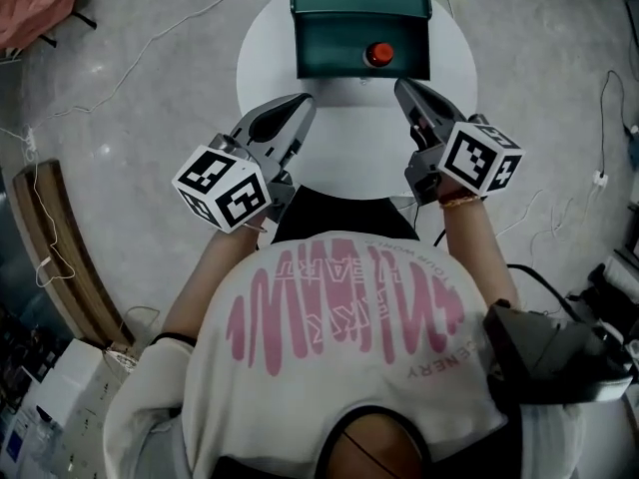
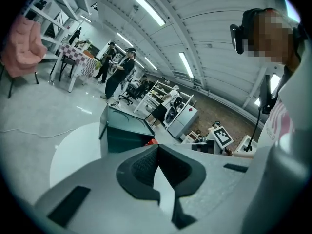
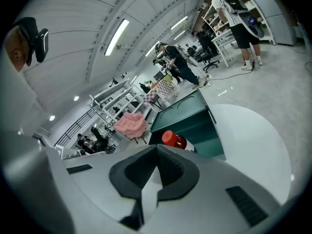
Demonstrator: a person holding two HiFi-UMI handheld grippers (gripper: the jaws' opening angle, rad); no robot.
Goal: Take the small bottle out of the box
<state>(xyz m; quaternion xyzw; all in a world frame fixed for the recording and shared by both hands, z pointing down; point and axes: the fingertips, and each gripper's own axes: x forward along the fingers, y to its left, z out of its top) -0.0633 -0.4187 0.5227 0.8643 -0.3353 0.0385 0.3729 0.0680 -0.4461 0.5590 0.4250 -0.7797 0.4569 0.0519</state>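
Bottle (image 1: 378, 55) lies in box (image 1: 349, 30), just ahead of right tool (image 1: 403, 87).

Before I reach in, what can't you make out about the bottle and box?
- Head view: the small bottle shows only its red cap. The roof of the box hides its body, and the top edge cuts off the box's rear.
- Right gripper view: the right gripper, shut and empty, covers the bottle's lower end.
- Left gripper view: the left gripper, also shut, and the box leave only a red speck.
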